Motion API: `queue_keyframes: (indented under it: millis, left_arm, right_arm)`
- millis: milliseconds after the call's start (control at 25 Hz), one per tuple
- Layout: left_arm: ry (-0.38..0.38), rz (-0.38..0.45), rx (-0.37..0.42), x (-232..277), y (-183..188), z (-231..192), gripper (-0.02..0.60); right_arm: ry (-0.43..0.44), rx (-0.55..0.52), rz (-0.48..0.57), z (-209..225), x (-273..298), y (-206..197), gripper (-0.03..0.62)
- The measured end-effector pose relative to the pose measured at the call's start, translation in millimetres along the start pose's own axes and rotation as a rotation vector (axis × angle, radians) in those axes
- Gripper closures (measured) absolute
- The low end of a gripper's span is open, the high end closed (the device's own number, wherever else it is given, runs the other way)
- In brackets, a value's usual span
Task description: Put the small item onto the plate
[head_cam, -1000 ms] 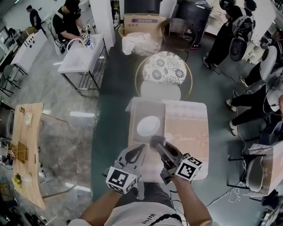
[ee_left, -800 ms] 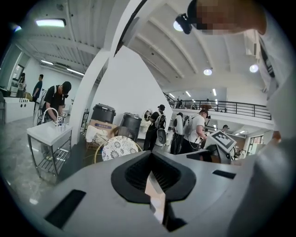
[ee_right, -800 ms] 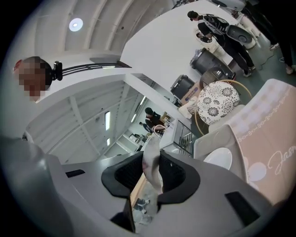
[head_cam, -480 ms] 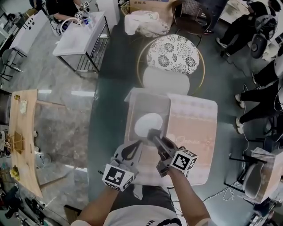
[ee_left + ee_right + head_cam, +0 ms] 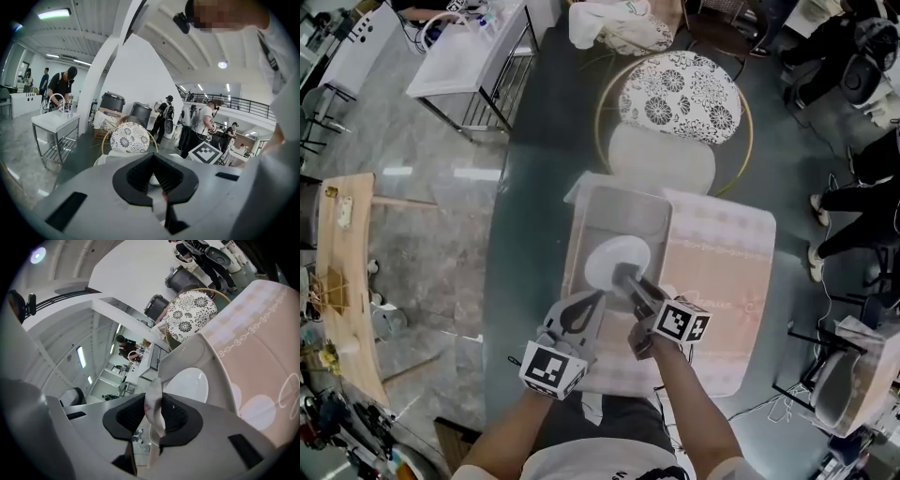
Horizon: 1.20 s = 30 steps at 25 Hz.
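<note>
Where the head view begins at its left edge, a wooden table (image 5: 347, 281) is seen, and a white metal table (image 5: 464, 61) is set further up, well apart from it. A dark glass table (image 5: 530, 216) is spread across the middle. Near the bottom of it the left gripper (image 5: 598, 298) is held, just beside a grey tray (image 5: 623, 202). Its jaws are closed tip to tip, and in the left gripper view (image 5: 152, 155) nothing is gripped between them. A white plate (image 5: 602, 258) is laid in the tray, which is set partly on a pink placemat (image 5: 722, 262). The right gripper (image 5: 622, 275) is pointed at the plate's near rim. Its jaws are kept partly apart and are clamped on the small item (image 5: 153, 389), a thin pale packet with a pinkish mark, stood on edge between the pads, as is shown in the right gripper view (image 5: 153, 398). There the plate (image 5: 190, 385) is seen just ahead of the packet; whether the two touch cannot be told. Beyond the tray, a chair with a floral cushion (image 5: 680, 98) is drawn up to the table.
</note>
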State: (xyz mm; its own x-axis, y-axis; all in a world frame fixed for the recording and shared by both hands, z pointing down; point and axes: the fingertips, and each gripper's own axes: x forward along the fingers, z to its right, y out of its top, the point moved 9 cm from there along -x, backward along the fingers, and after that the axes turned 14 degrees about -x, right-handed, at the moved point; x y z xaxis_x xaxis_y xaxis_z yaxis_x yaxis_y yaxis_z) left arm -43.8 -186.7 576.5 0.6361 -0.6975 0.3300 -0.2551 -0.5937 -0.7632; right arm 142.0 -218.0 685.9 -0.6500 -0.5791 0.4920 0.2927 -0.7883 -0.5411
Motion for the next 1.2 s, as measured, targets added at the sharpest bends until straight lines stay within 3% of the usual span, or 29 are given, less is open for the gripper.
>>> queue_keyframes:
  millis: [480, 760, 1000, 1200]
  left_arm:
    - [0.043, -0.031, -0.039, 24, -17, -21, 0.577]
    - [0.069, -0.032, -0.053, 23, -17, -24, 0.577]
    - [0.087, -0.039, -0.055, 19, -16, -28, 0.578]
    - [0.099, -0.044, -0.056, 18, -18, -31, 0.578]
  right_arm:
    - [-0.116, -0.04, -0.15, 24, 31, -9, 0.488]
    - [-0.146, -0.085, -0.188, 27, 46, -5, 0.488]
    - [-0.172, -0.283, -0.236, 23, 54, 4, 0.482]
    - [-0.216, -0.474, -0.307, 23, 57, 7, 0.41]
